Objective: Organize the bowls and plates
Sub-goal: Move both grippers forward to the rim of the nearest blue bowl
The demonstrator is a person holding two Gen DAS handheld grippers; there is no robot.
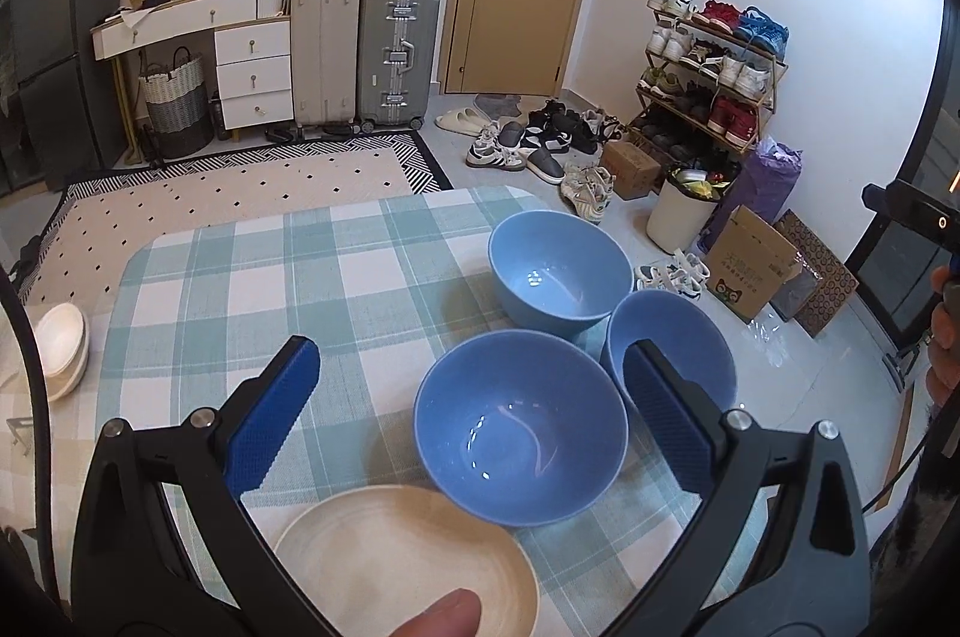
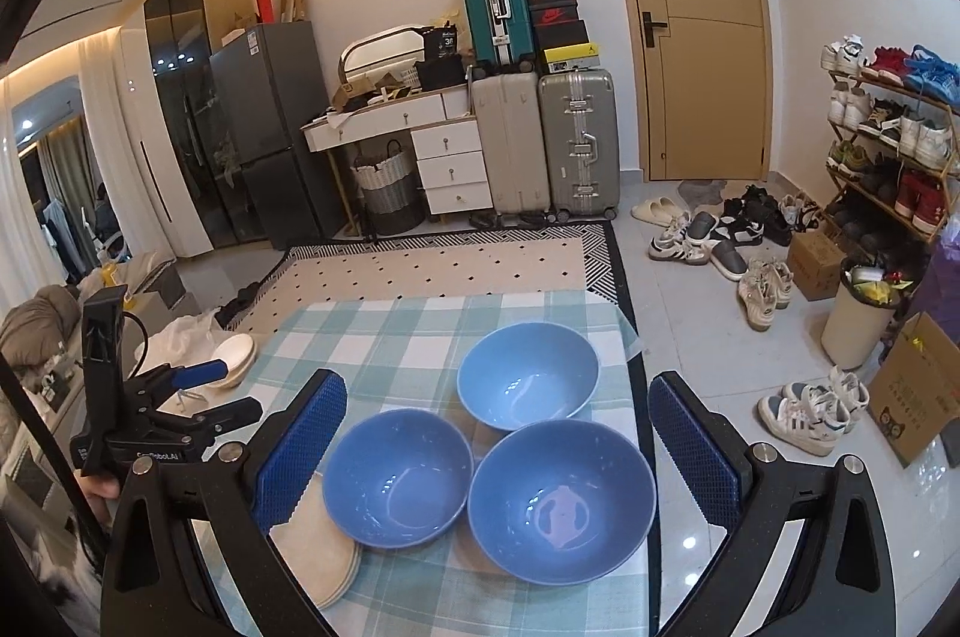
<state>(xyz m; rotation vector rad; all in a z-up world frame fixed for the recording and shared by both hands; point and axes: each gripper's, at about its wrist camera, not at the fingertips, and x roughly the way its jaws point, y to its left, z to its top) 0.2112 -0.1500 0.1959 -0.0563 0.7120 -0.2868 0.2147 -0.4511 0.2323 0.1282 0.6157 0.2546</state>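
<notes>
The tabletop (image 2: 420,331) carries a green-and-white checked cloth. Three blue bowls stand on it in a tight cluster, all upright and empty.

In the right wrist view, the far bowl (image 2: 528,376) sits at 12 o'clock of the cluster, the left bowl (image 2: 397,478) at 8 o'clock and the right bowl (image 2: 561,502) at 4 o'clock; the rims are touching or just beside one another.

A stack of cream plates (image 2: 321,556) lies at the left bowl's 8 o'clock, with the bowl overlapping its edge. White dishes (image 2: 234,358) sit off the tabletop's left edge, at 10 o'clock.

Right claw (image 2: 498,442): spread wide, holding nothing, positioned above the near bowls.

Left claw (image 1: 471,418): spread wide, holding nothing. Its fingers frame the left bowl (image 1: 521,424), and the plates (image 1: 408,565) lie directly below, at 6 o'clock.
</notes>
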